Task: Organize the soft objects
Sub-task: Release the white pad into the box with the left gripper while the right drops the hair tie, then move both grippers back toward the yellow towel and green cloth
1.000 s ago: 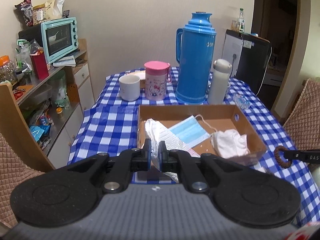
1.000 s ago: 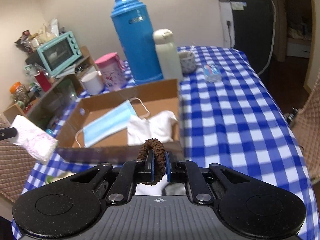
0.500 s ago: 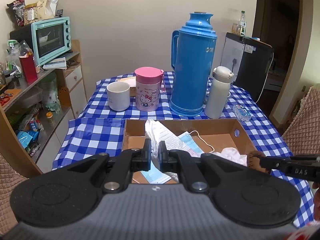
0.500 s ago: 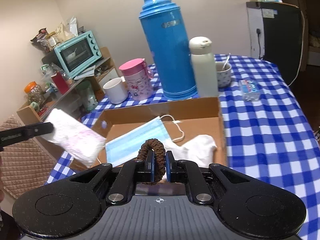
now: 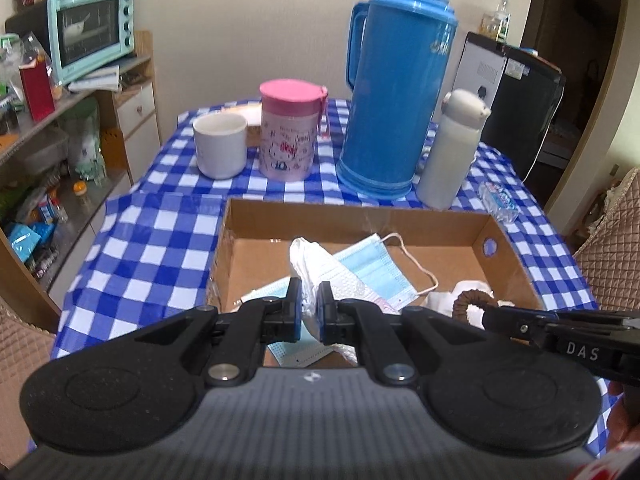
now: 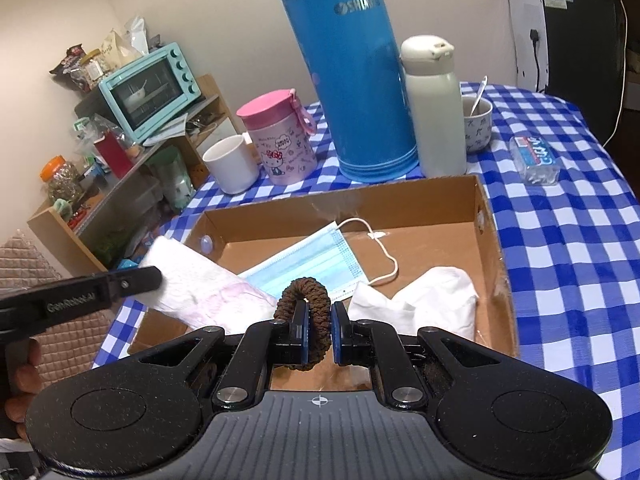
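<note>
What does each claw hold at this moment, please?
Left claw: closed on the white tissue pack, over the cardboard box.
Right claw: closed on the brown hair tie.

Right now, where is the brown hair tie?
The brown hair tie is pinched in the right gripper, held over the near edge of the cardboard box, in front of the blue face mask and white cloth.

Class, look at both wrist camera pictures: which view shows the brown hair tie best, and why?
The right wrist view: the brown hair tie sits centred, clamped in the right tool, its braided loop clear. In the left wrist view it shows only small at the right edge, partly hidden, over the cardboard box.
</note>
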The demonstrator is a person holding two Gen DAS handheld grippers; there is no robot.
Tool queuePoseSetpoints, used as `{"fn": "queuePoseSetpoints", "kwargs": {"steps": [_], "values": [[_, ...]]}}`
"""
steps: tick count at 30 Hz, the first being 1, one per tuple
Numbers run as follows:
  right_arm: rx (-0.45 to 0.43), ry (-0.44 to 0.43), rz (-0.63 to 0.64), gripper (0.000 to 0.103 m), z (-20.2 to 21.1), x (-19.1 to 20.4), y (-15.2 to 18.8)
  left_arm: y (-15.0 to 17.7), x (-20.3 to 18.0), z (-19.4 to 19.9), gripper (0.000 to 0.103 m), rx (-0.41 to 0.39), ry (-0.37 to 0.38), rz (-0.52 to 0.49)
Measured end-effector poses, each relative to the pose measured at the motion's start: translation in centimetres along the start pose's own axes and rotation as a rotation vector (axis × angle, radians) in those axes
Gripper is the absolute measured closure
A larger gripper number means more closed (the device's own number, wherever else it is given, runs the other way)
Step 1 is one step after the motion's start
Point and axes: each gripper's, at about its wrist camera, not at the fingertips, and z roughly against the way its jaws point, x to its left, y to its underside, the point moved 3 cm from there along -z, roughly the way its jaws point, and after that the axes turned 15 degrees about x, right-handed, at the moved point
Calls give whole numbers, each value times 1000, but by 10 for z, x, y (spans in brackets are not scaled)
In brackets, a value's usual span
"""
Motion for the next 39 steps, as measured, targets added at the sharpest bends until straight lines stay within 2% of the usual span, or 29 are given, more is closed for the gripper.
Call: {"fn": "queuePoseSetpoints", "kwargs": {"steps": [3,6,21,25,26,27,29,31,39], "values": [[11,1,-2,92,-6,0,-1,0,1,-14,84,55,-4,1],[22,-1,-4,92,-10,-1,0,2,3,-19,72,65,-14,-12],[17,-19,-14,92,-15,4,-5,4,5,-14,67,71,-22,-39],[0,-53,-10,90,-13,7,-8,6,7,-10,64,73,-21,-43],[-5,-65,-10,84,-12,8,-8,8,7,-8,63,72,-21,-47],[-8,-66,-10,67,-11,8,-9,9,7,-6,61,71,-22,-50],[-27,-52,-10,40,-8,9,-8,14,6,-2,57,69,-24,-56],[-46,-42,3,39,-4,9,-6,18,6,3,55,68,-27,-64],[-22,-3,-2,39,17,3,12,34,12,25,53,76,-30,-54]]}}
